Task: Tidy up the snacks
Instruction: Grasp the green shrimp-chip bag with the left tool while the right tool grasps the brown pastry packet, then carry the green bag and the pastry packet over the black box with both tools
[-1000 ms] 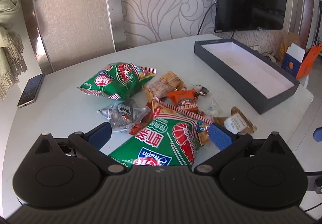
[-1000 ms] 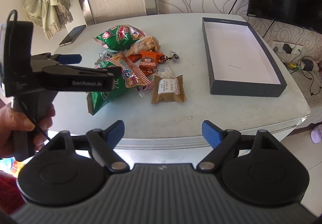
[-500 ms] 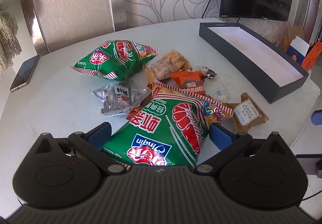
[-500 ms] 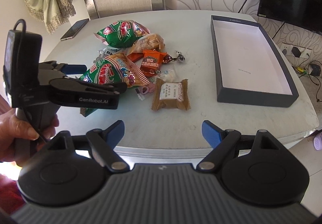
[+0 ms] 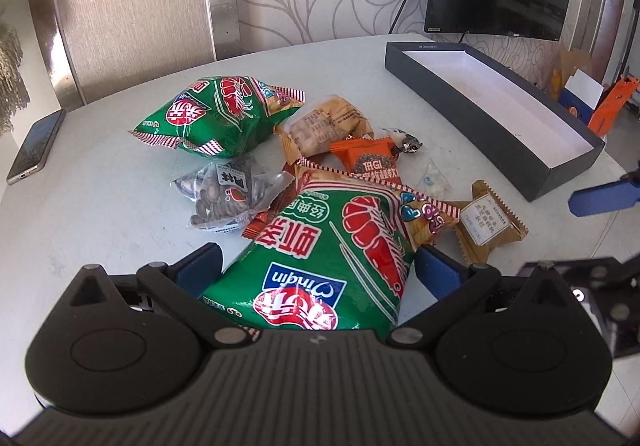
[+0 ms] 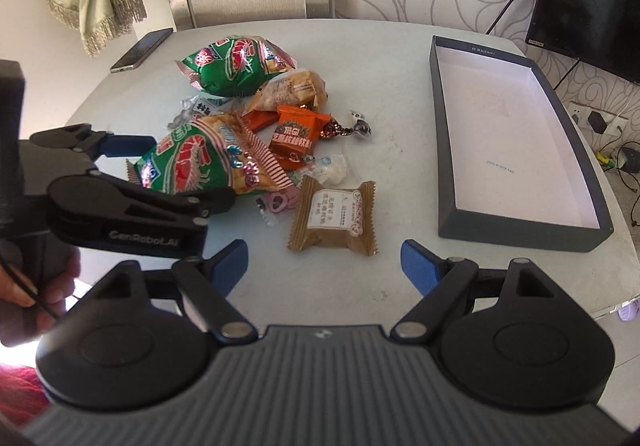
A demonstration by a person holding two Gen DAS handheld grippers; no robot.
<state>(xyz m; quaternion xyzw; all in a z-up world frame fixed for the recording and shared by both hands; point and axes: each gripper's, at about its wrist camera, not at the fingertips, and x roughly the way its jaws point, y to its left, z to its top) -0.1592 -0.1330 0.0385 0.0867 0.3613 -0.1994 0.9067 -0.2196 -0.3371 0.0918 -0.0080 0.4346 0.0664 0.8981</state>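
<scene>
We straddle the nearest green shrimp-chip bag [image 5: 320,258] with our left gripper [image 5: 316,270], jaws spread to pinch; the right gripper [image 6: 324,260] waits spread near the empty box [image 6: 516,234].

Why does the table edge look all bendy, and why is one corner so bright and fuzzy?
Right wrist view: the fisheye lens curves the table and bows the dark box; strong light whitens the bottom left corner by the hand. Left wrist view: the right gripper at the edge looks smeared; the near shrimp chip bag stays sharp.

"GenRobot.AI" on left gripper [image 6: 182,169]; possibly "Qinqin" on green bag [image 5: 320,246].
</scene>
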